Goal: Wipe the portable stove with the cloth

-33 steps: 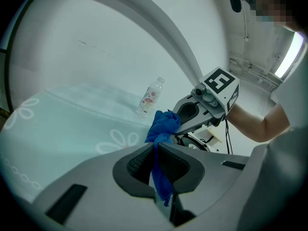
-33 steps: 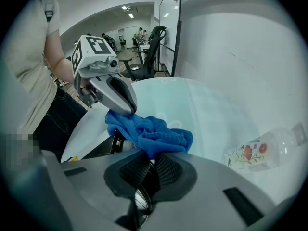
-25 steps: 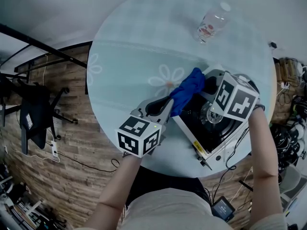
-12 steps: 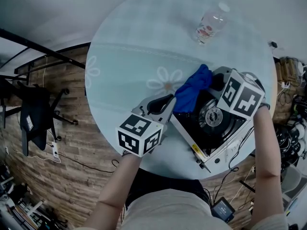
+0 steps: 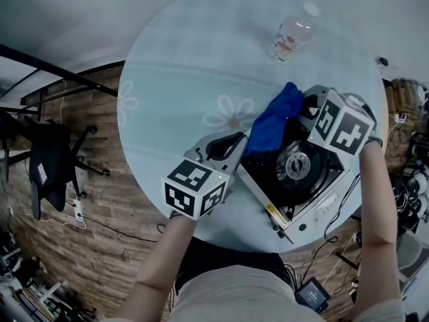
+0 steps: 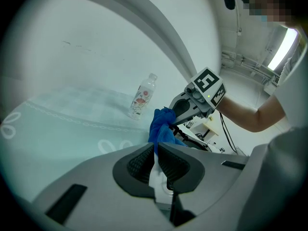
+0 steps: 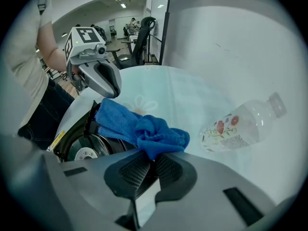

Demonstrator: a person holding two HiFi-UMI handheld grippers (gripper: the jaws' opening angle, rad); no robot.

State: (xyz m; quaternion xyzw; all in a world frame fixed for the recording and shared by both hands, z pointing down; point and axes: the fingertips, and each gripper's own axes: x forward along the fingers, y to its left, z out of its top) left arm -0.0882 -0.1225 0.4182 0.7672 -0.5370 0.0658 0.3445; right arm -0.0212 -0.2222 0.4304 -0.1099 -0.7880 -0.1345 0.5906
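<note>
A white stove [image 5: 315, 205] with a black top is sitting at the near right of the round pale table [image 5: 174, 79], turned at an angle to the table's edge. A blue cloth [image 5: 275, 123] is lying over the stove's far left corner, one end bunched up and the rest trailing onto the black top beside the burner.

The right gripper [image 7: 153, 161] is pointing steeply down at the far side of the stove. Its jaws are pressing together on the bunched end of the cloth, and the fabric is bulging out just beyond the pads.

The left gripper [image 6: 156, 153] is reaching in from the near left towards the stove's left corner, sloping gently downward. Its jaws are standing almost together with a thin white strip between the pads, which appears to be the stove's rim. The cloth is hanging just past its tips.

A clear bottle [image 5: 293, 35] with a flowered label is lying on its side at the far right of the table, well apart from the stove.
</note>
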